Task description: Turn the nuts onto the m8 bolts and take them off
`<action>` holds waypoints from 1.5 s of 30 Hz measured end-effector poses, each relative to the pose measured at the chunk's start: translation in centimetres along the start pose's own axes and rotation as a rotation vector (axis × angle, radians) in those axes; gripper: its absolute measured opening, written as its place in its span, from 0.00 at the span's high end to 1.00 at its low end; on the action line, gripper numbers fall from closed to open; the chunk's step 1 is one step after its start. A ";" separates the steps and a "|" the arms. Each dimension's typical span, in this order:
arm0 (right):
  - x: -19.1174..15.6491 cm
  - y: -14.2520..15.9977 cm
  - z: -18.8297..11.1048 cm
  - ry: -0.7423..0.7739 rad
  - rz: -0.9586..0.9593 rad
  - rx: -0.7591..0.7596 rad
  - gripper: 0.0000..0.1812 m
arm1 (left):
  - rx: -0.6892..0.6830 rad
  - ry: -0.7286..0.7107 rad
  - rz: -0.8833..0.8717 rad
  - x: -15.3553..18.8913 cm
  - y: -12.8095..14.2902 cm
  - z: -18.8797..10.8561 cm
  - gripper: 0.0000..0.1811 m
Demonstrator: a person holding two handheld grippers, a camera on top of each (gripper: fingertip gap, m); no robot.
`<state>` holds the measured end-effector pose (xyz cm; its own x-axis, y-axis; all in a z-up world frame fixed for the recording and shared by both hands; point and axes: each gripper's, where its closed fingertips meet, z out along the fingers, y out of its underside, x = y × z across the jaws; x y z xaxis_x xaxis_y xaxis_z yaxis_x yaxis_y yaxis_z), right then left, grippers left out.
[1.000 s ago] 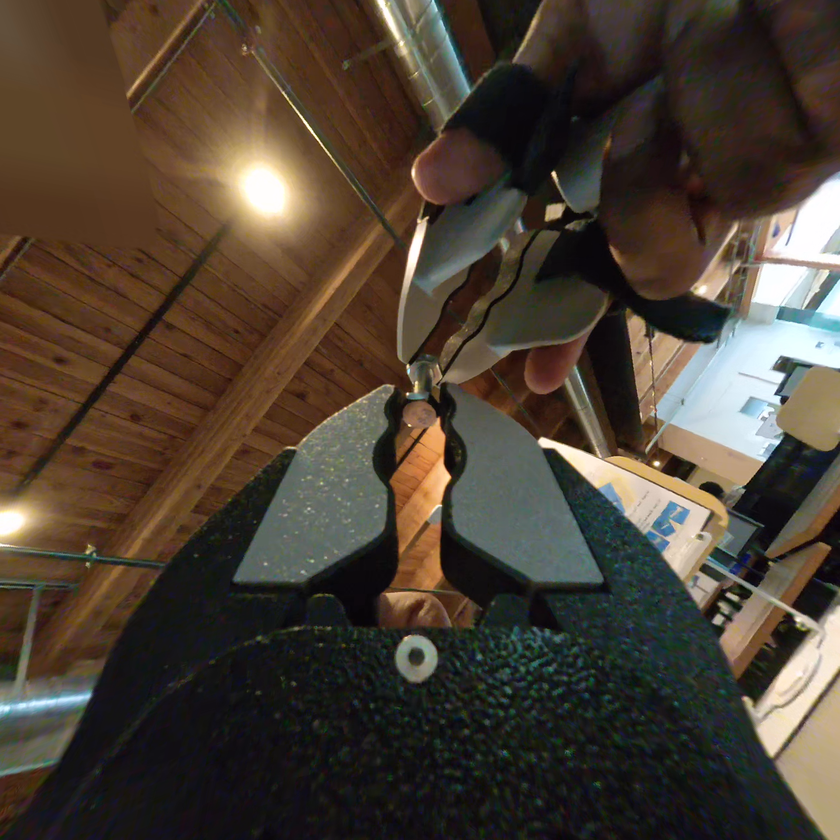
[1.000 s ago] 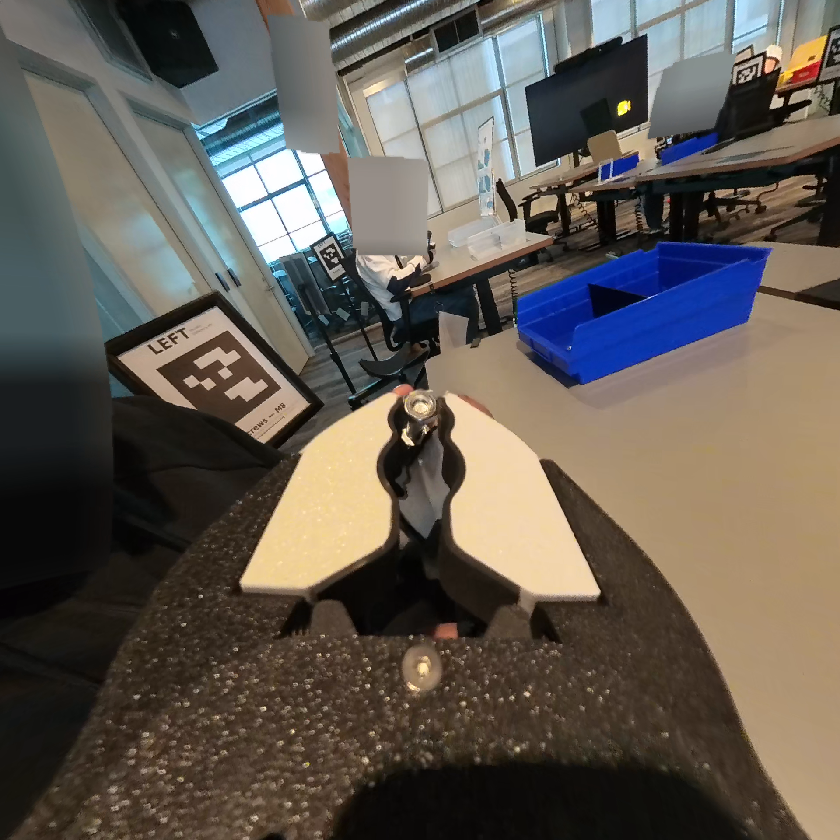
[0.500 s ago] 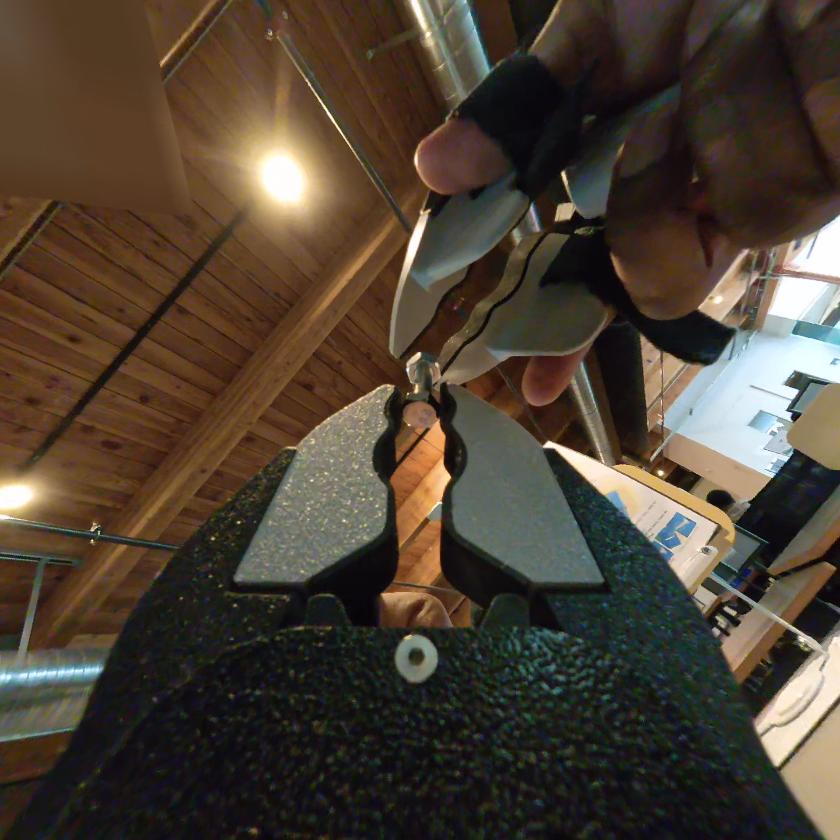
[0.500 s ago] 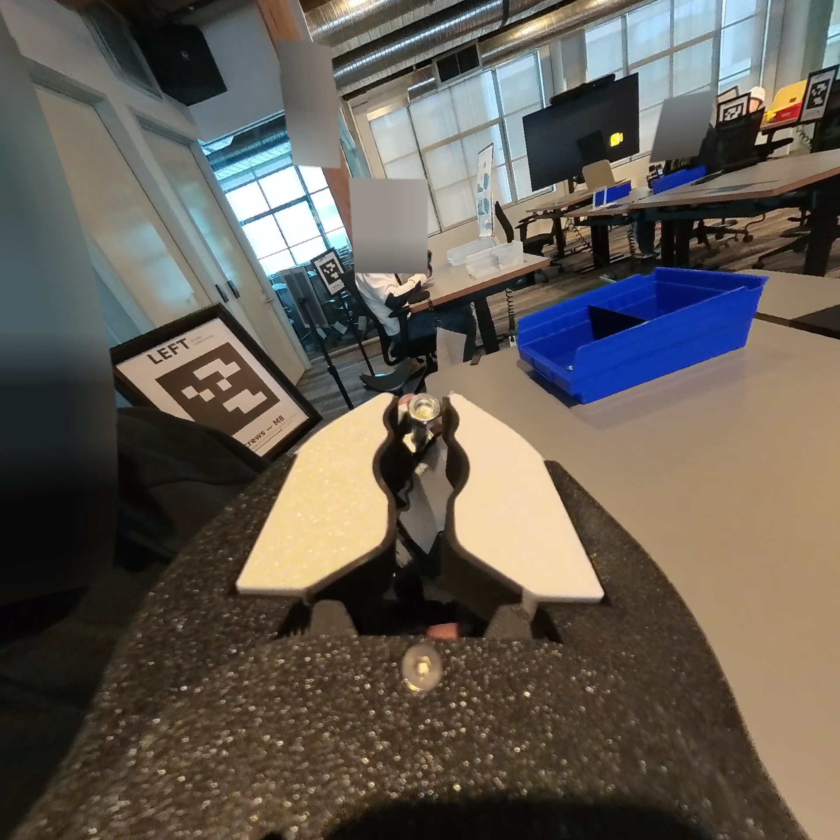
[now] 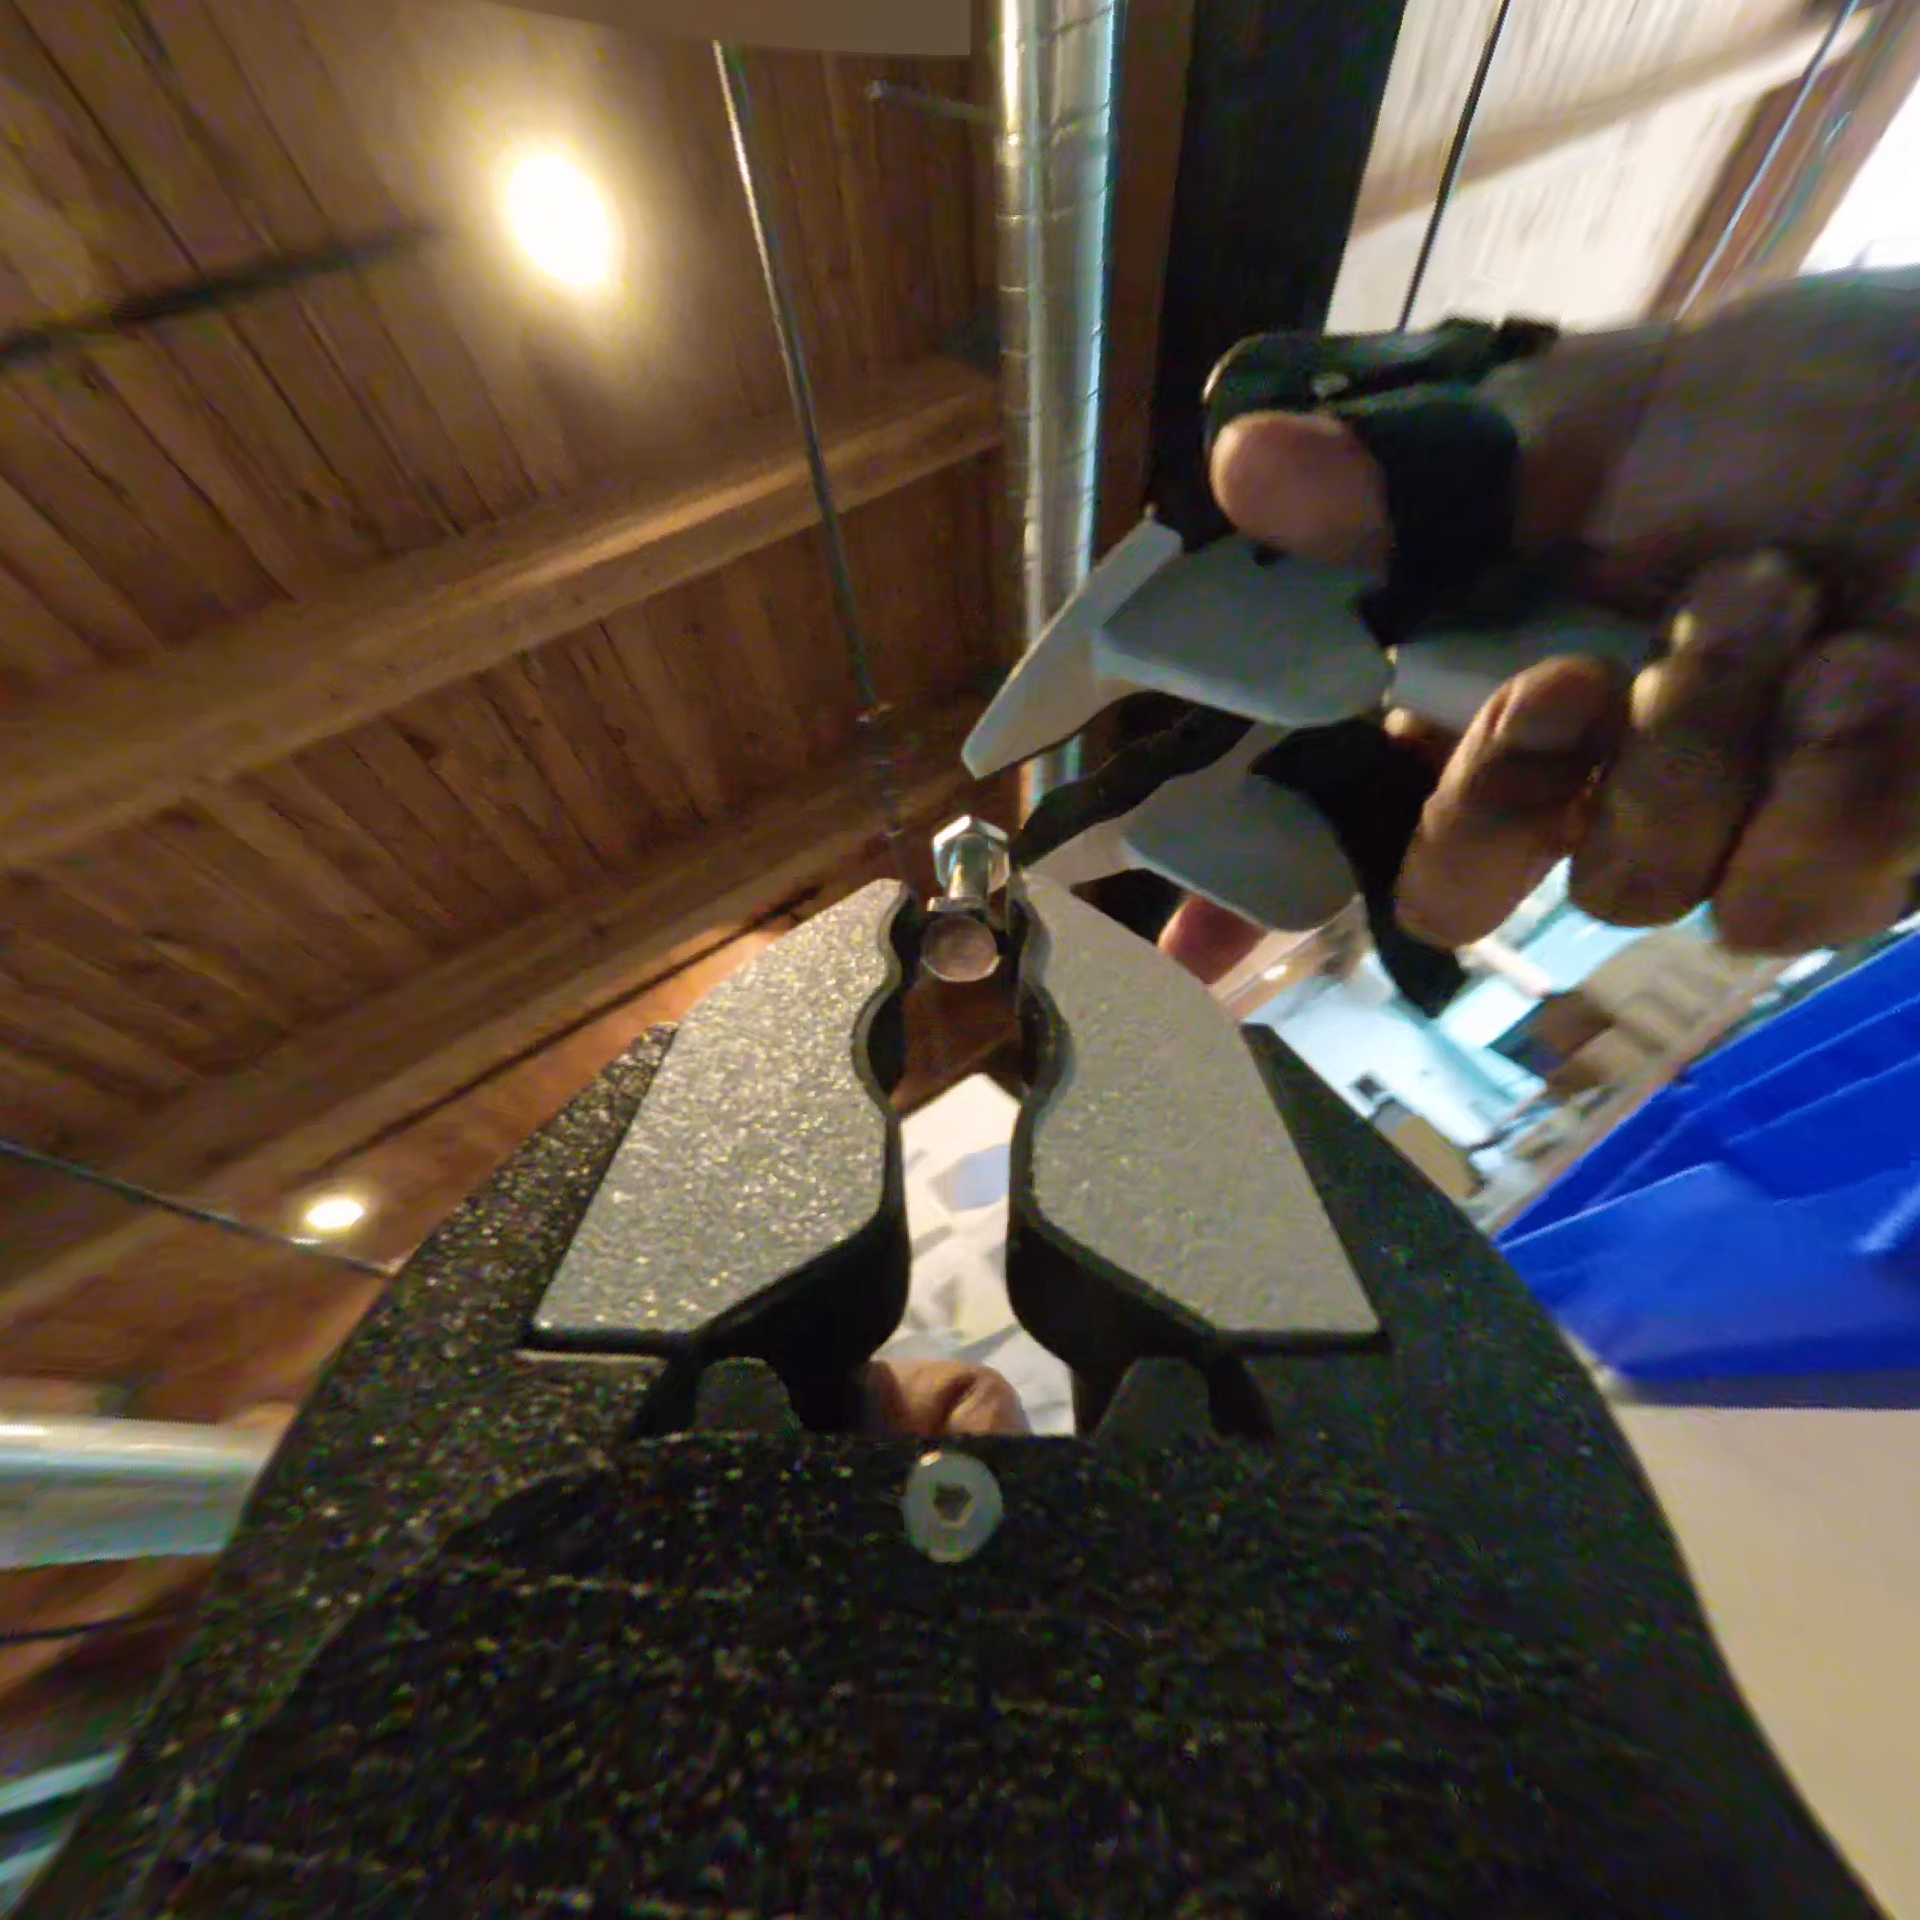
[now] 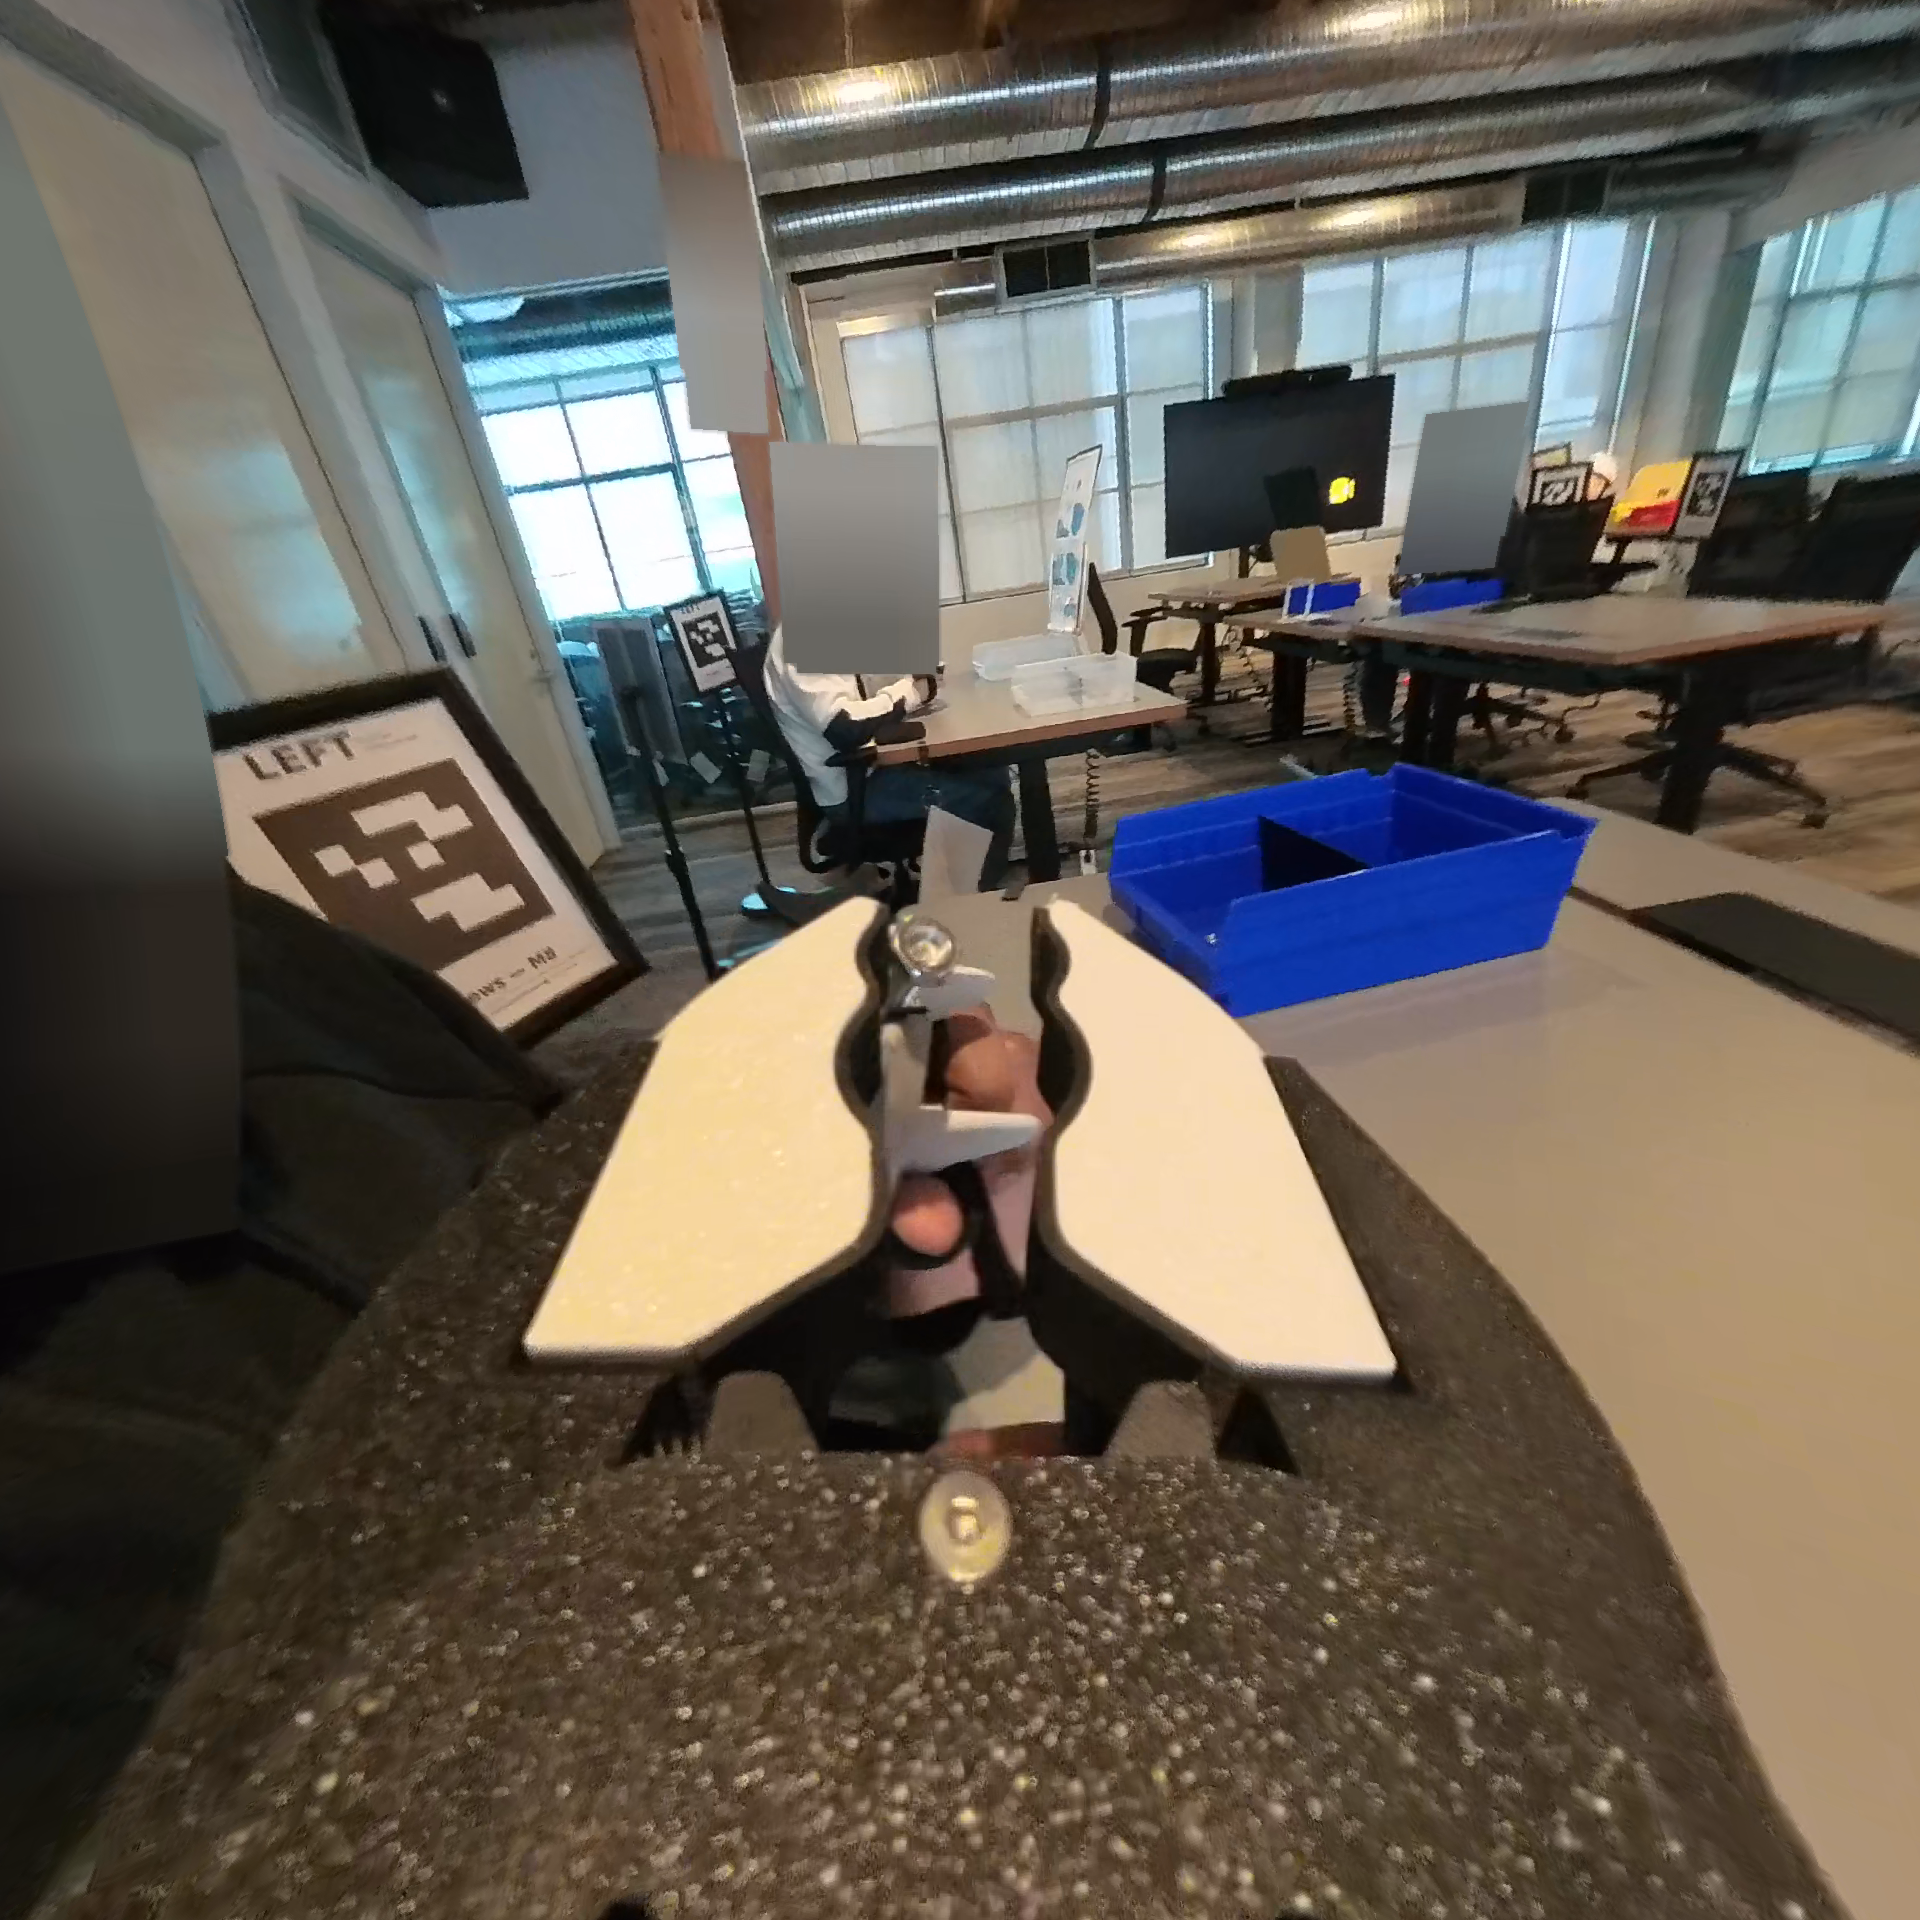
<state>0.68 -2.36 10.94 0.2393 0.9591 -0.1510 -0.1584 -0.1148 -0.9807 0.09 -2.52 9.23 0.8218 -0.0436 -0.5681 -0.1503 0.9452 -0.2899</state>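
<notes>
Overhead run timber planks and a silver duct, and farthest left, propped by the person's dark sleeve, leans a framed marker board (image 6: 416, 847). Next along, the left gripper (image 5: 961, 914) points up toward the ceiling with its dark jaws closed on the head of an M8 bolt (image 5: 961, 940), the shank rising clear between the tips. A hex nut (image 5: 968, 840) sits on that shank, just above the fingertips. To its right hangs the right gripper (image 5: 1003, 816), grey-fingered and held in a gloved hand (image 5: 1662, 665); in its own view the jaws stand parted, one finger beside the nut and the other well off it, so it grips nothing. Farther right a blue bin (image 6: 1351, 883) rests on the grey table (image 6: 1610, 1195). The step looks like a re-grip between turns. To do it well I'd say: square both grey pads on opposite flats, close firmly, keep the wrist in line with the shank, and hold the bolt dead steady so the thread doesn't bind.
</notes>
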 end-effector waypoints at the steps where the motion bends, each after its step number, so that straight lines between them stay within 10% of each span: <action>1: 0.0 -0.1 -0.3 -0.005 -0.048 -0.005 0.86 | 0.008 0.025 -0.061 -0.1 -0.1 0.0 0.92; 12: -2.3 0.6 -1.8 -0.116 -0.665 -0.253 0.86 | 0.135 0.440 -1.000 0.0 -1.5 -0.2 0.92; 21: -2.2 1.9 -1.1 -0.082 -0.787 -0.323 0.87 | 0.124 0.587 -1.230 0.5 -0.9 -0.7 0.92; 33: -2.3 3.5 -1.1 -0.087 -0.753 -0.372 0.91 | 0.097 0.737 -1.162 2.1 -1.8 -1.5 0.92; 41: -2.4 4.7 -1.1 -0.094 -0.199 -0.363 0.92 | 0.040 0.719 -0.499 3.4 -0.6 -2.5 0.92; 45: -1.7 5.0 -1.2 -0.036 -0.174 -0.336 0.92 | 0.013 0.715 -0.496 3.2 -0.4 -2.3 0.92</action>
<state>0.66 -4.92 6.18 0.1998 0.9796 0.0196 0.2063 -0.0225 -0.9782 1.53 -3.81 5.80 0.2477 -0.6403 -0.7271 0.1432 0.7665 -0.6261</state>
